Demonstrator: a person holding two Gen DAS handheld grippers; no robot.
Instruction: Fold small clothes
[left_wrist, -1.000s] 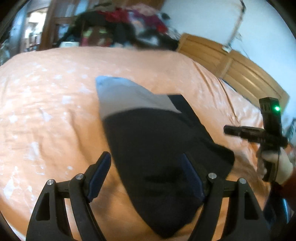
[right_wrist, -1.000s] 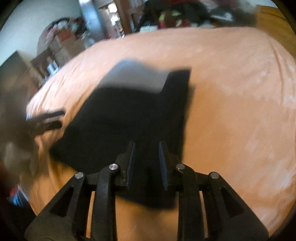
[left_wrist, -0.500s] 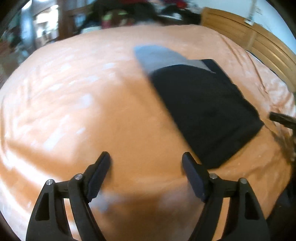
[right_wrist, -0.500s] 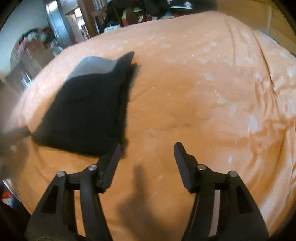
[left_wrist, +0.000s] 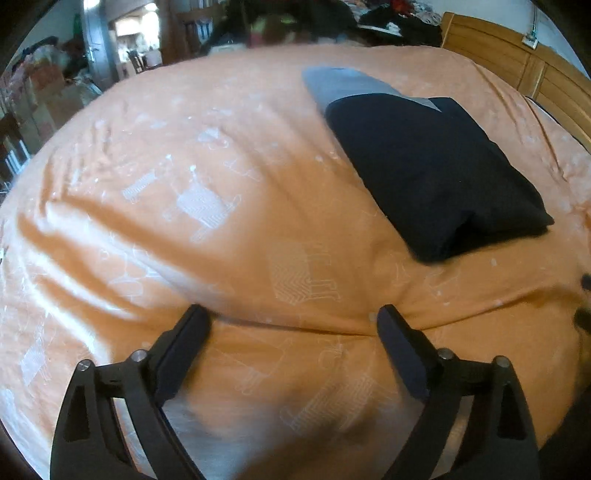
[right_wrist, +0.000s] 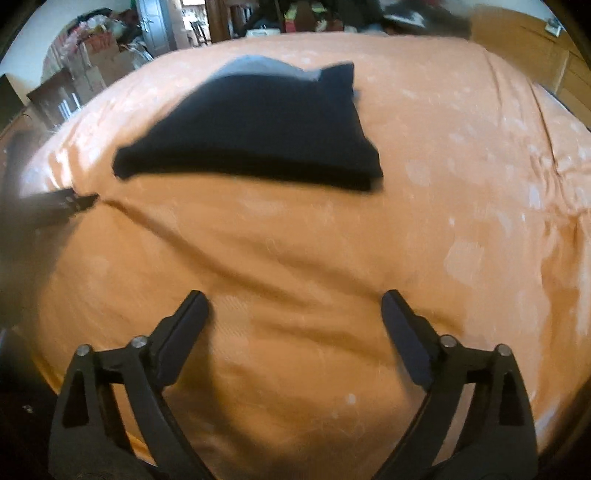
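One folded garment (left_wrist: 432, 162) lies on a bed covered by an orange bedspread (left_wrist: 229, 236). The garment is black, with a grey band showing at its far end (the grey part sits under the black layer), and it forms a flat, roughly rectangular packet with a thick folded edge on its near side.

Two grippers are in view, and neither touches the garment. The left gripper (left_wrist: 293, 325) sits in front of the garment and off to its left, with its two black fingers spread wide apart and nothing between them but bedspread. The right gripper (right_wrist: 295, 310) sits in front of the garment, well apart from it, with its two fingers also spread wide and holding nothing.

In the right wrist view, the tip of the left gripper shows as a dark blurred shape just beyond the garment's near left corner, over a crease in the bedspread.

Behind the garment, past the far edge of the bed, stands a pile of dark and coloured clothes (left_wrist: 391, 18). One wooden headboard (left_wrist: 517, 70) runs to the right of the garment.
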